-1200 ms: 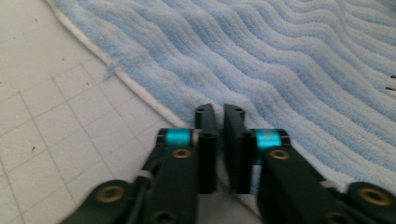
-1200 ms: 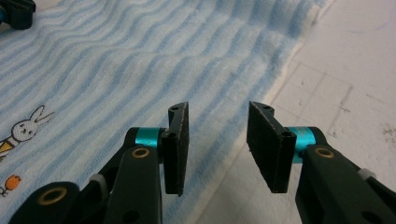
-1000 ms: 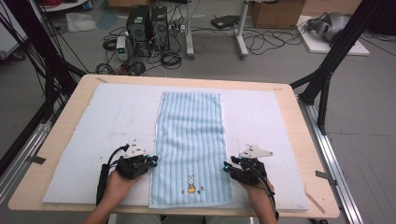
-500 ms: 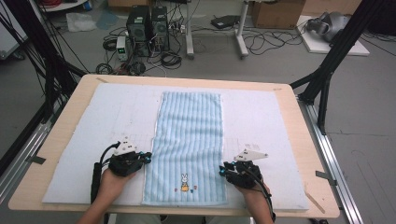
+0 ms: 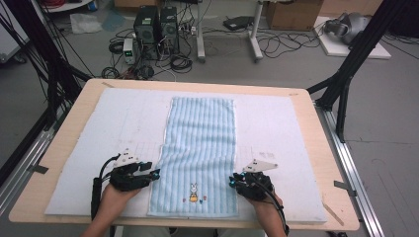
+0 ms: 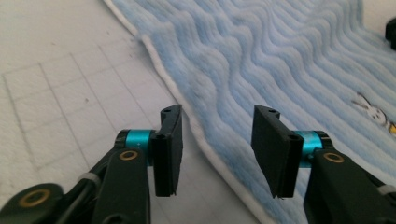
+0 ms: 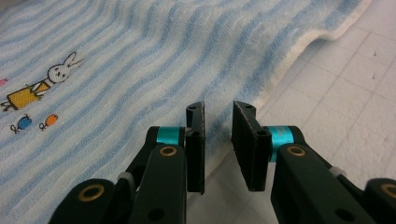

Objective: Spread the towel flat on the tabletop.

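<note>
Blue striped towel (image 5: 200,158) is lying lengthwise along the middle of a white mat (image 5: 291,133) covering the counter (image 5: 79,106), with bare mat open on both sides. Left gripper (image 5: 153,173) is sitting at the towel's left edge near the front; its jaws have just been opening and are standing apart astride the white hem (image 6: 205,140), pressing nothing. Right gripper (image 5: 232,180) is sitting at the right edge; its jaws have just been closing to a narrow gap over the hem, not yet clamping. Right gripper view is showing a rabbit print (image 7: 44,81) in detail.
</note>
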